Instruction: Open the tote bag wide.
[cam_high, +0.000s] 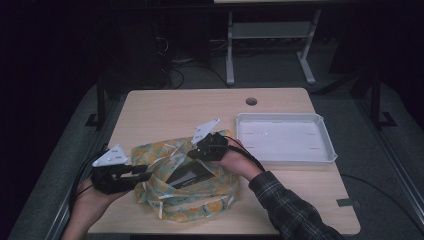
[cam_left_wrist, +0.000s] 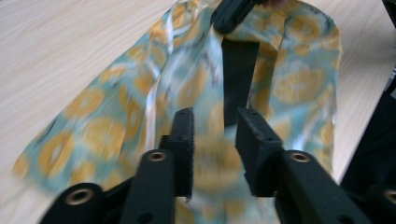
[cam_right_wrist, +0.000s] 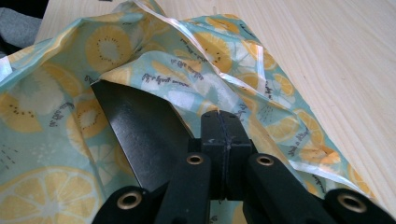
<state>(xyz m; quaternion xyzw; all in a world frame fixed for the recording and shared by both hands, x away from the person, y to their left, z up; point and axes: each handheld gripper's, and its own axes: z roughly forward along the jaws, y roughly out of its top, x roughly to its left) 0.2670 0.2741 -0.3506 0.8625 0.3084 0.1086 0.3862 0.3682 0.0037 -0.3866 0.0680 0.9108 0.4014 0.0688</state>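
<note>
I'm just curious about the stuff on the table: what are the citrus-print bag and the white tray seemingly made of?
The teal bag with orange citrus slices looks like thin glossy plastic film: it crinkles and its white-edged folds shine. The shallow white rectangular tray seems moulded plastic, smooth and matte, with a rounded raised rim, though coated metal can't be ruled out.

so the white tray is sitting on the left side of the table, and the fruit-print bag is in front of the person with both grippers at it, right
Not quite. The white tray sits on the right side of the table, as the high view shows. The rest holds: the fruit-print bag lies in front of the person, with the left gripper and the right gripper both at it.
</note>
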